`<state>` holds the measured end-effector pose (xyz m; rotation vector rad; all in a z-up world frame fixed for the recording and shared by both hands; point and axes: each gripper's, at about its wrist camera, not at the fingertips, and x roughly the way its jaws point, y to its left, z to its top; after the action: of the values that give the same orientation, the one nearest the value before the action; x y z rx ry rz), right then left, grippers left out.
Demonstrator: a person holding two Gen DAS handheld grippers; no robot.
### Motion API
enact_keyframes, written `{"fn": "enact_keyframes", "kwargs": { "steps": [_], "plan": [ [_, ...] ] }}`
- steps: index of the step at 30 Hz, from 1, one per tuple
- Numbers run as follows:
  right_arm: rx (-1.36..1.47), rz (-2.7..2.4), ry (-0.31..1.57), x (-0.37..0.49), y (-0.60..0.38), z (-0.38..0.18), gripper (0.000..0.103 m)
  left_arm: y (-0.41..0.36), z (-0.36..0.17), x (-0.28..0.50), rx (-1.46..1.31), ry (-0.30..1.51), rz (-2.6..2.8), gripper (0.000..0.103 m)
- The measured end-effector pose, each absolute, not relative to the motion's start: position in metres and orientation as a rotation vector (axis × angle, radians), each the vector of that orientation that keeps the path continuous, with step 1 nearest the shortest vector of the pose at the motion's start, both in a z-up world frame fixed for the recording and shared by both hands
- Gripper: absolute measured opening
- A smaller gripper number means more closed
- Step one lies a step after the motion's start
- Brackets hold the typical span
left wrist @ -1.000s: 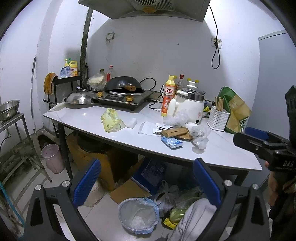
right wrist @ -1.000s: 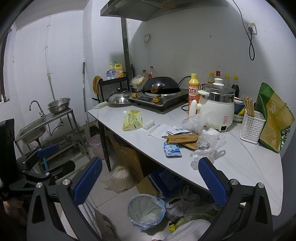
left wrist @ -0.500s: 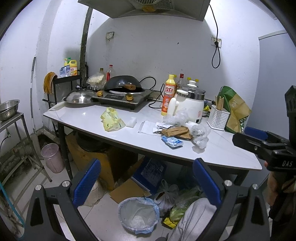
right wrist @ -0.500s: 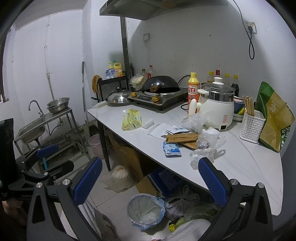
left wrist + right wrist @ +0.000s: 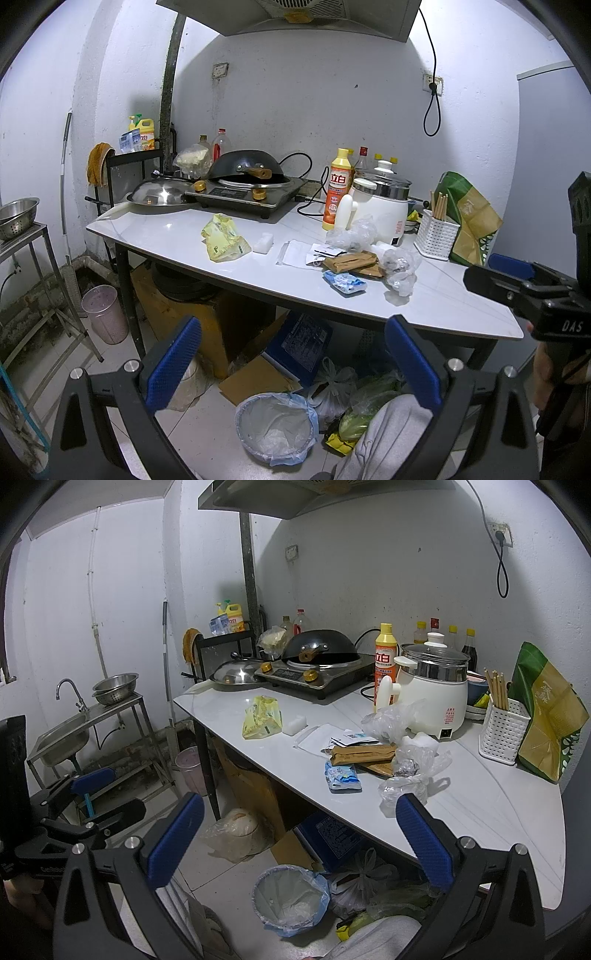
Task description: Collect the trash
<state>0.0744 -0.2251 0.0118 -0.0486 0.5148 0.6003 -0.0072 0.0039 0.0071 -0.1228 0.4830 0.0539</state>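
**Two empty grippers face a littered kitchen table, nothing picked up yet**

The left gripper [image 5: 291, 358] and the right gripper [image 5: 301, 836] are both spread wide and hold nothing. They hang in the air short of a white table [image 5: 443, 295], well apart from it.

The trash lies on the tabletop: a yellow wrapper [image 5: 223, 239] near the stove [image 5: 243, 194], a blue packet [image 5: 343, 282] close to the front edge, brown packets [image 5: 351, 261] and crumpled clear plastic bags [image 5: 400, 269] just beside them. A lined bin [image 5: 291, 897] stands on the floor under the table.

A good start would be the blue packet, since it lies nearest the edge and alone; come down from above and pinch it flat. The clear bags look light and may slip.

The room is a small white-walled kitchen with a rice cooker [image 5: 432, 686], a chopstick basket [image 5: 502, 733], and a steel sink [image 5: 62, 734] at the left. What fills the bags under the table is hard to make out
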Motion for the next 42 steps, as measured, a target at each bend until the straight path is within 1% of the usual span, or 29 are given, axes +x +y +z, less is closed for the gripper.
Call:
{"fn": "enact_keyframes", "kwargs": {
  "steps": [7,13,28,42],
  "plan": [
    [-0.050,0.599,0.516,0.074,-0.226,0.011,0.103,0.005,0.006,-0.007,-0.124,0.486,0.051,0.100],
    [-0.040,0.563,0.528,0.091,-0.234,0.000,0.103,0.010,0.000,0.006,-0.134,0.512,0.041,0.100],
    [0.027,0.428,0.585,0.173,-0.270,-0.025,0.103,0.017,-0.010,0.078,-0.145,0.585,-0.001,0.100],
    [0.064,0.374,0.678,0.254,-0.289,-0.071,0.103,0.008,-0.029,0.158,-0.104,0.639,-0.029,0.100]
  ]
}}
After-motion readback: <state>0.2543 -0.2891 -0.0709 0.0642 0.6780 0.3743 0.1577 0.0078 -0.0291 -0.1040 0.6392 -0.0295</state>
